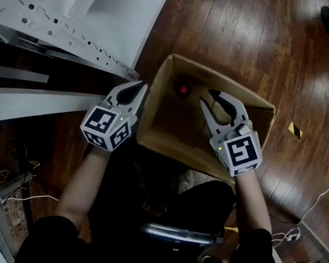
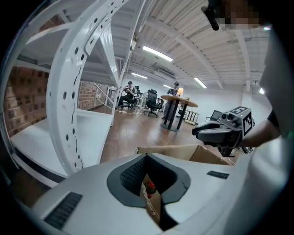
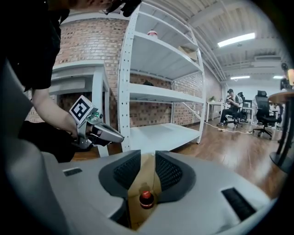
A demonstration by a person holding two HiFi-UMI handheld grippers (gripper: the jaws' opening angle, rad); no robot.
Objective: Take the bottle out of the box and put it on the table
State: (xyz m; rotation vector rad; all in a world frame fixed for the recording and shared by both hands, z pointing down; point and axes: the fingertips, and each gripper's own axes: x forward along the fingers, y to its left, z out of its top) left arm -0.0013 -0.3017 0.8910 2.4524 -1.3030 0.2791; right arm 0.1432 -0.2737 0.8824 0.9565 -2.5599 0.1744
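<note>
Step in hand: the approach, with nothing grasped yet. The open cardboard box [image 1: 178,145] sat on the floor straight below you. Your right gripper [image 1: 209,99] hung inside it on the 3 o'clock side. Its jaws stood partly open and were empty. Your left gripper [image 1: 139,87] sat at the box's 9 o'clock, just outside the left wall. Its jaws were closed and gripped nothing; whether it touched the cardboard could not be told. The bottle [image 1: 183,89] stood upright near the box's 11 o'clock corner, with only its red cap plain to see. In the right gripper view that cap [image 3: 146,197] lined up in the gap between the pads, further ahead and lower.

Judgement on the next move: carry the right gripper toward 11 o'clock and down until the pads bracket the neck, then close. The present gap looked narrow, so open wider first. The left gripper could steady the wall.

Room: a large open workspace with brick walls and strip lights. A white shelving rack [image 1: 57,28] stood at 10 o'clock. A round high table [image 2: 179,102] stood far off, with seated people beyond it. The surface was a dark, glossy plank floor [image 1: 250,30], with loose cables [image 1: 322,198] at 4 o'clock. Which table was meant could not be told.
</note>
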